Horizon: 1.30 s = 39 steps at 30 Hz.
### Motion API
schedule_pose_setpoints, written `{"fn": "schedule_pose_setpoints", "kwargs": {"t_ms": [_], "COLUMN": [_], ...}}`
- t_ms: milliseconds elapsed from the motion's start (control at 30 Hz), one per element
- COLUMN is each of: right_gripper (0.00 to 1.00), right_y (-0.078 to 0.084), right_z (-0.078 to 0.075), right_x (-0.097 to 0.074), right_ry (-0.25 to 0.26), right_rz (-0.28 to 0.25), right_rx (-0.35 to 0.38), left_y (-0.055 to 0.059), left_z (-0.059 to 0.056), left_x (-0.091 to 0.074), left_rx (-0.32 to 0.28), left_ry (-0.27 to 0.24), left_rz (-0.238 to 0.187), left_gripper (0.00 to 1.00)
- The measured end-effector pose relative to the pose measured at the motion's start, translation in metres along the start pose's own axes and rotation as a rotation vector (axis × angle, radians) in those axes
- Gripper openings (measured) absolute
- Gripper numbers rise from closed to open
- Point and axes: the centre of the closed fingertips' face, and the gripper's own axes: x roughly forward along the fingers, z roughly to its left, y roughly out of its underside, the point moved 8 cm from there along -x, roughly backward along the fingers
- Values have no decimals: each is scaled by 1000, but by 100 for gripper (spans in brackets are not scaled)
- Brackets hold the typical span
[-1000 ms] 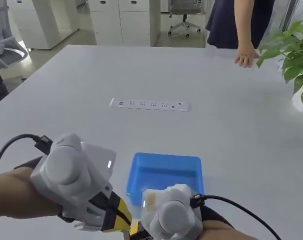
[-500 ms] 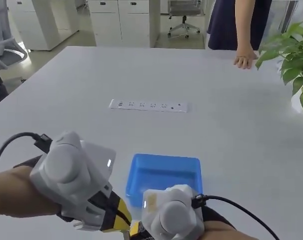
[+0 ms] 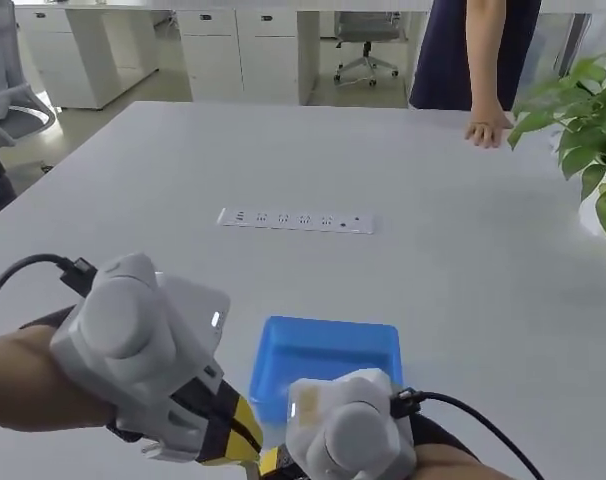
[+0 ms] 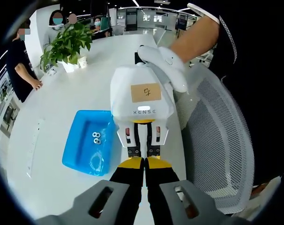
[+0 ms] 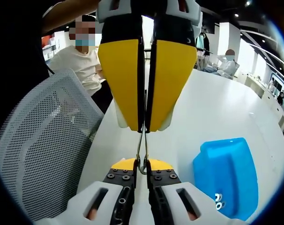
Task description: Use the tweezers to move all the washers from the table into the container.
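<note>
My left gripper [image 3: 245, 445] and right gripper [image 3: 273, 462] meet tip to tip just in front of me, near the table's front edge. In the right gripper view, thin metal tweezers [image 5: 141, 143] run from the left gripper's yellow jaws [image 5: 144, 129] down into my right gripper [image 5: 141, 165]. Both pairs of jaws are closed on them. The blue container [image 3: 328, 345] sits just beyond the grippers, and two washers [image 4: 96, 137] lie inside it.
A white power strip [image 3: 295, 220] lies mid-table. A person's hand [image 3: 485, 130] rests on the far edge. A leafy plant [image 3: 593, 130] stands at the right. A mesh chair [image 4: 217, 140] is behind the grippers, off the table.
</note>
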Motion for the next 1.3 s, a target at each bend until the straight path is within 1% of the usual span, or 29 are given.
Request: {"fn": "schedule_pose_setpoints", "kwargs": {"t_ms": [433, 867, 1100, 1300], "right_gripper": [9, 9, 9, 9], "right_y": [-7, -13, -17, -19], "right_z": [-5, -14, -21, -29], "right_x": [-18, -37, -46, -55], "right_ry": [25, 59, 76, 96], "right_rz": [-16, -15, -19, -22], "right_rx": [1, -19, -26, -32], "left_y": [-16, -32, -42, -50], "left_z": [6, 12, 19, 28], "left_x": [-10, -19, -24, -28], "left_rx": [22, 55, 79, 100], "left_ry": [2, -5, -10, -16], "left_rz": [-9, -10, -7, -3], "left_gripper": [4, 4, 4, 4]}}
